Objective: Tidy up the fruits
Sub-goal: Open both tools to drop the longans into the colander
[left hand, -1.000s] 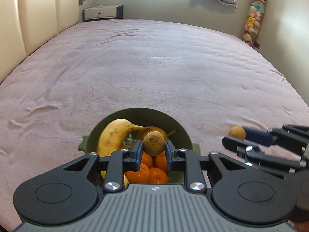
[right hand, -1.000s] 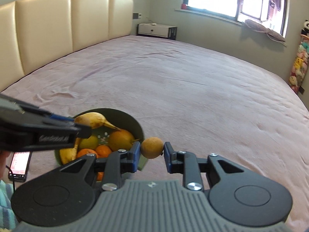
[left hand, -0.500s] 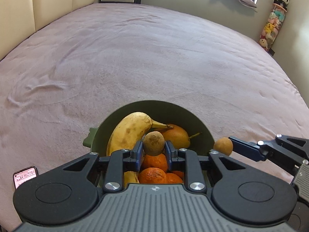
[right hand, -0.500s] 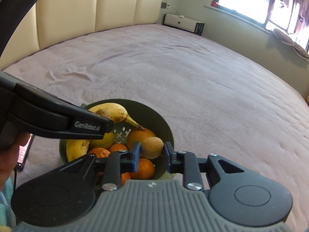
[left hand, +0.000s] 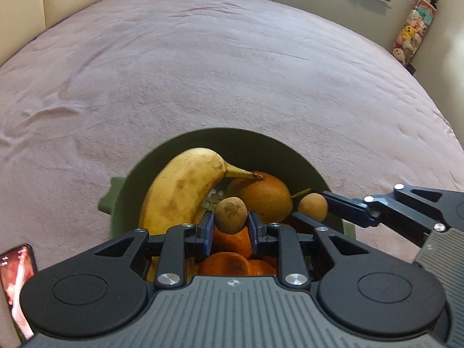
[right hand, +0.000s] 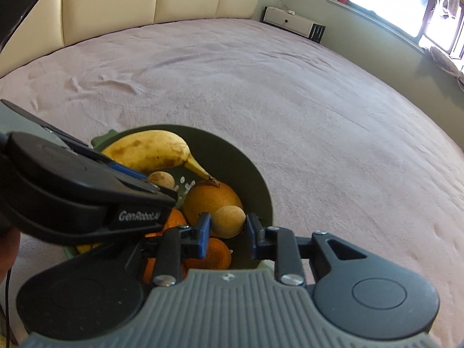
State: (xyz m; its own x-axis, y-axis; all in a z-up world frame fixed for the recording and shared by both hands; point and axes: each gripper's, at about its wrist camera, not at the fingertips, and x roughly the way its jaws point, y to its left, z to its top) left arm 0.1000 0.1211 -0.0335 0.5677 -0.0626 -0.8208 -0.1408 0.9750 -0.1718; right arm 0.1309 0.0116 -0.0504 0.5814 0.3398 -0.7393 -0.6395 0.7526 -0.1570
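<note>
Left wrist view: our left claw (left hand: 231, 221) & right claw (left hand: 314, 211) each grip a small brown fruit (left hand: 231, 214) over the green bowl (left hand: 278, 148), already holding banana (left hand: 179, 185) & oranges; only release remains, we judge.

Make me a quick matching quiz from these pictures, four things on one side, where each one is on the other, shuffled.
Things:
1. banana
2. phone
3. darker brown fruit
4. paler brown fruit

Places:
A. on the bedspread, outside the bowl
B. in the right gripper
C. lying in the green bowl
D. in the left gripper

Pairs: 1-C, 2-A, 3-D, 4-B
</note>
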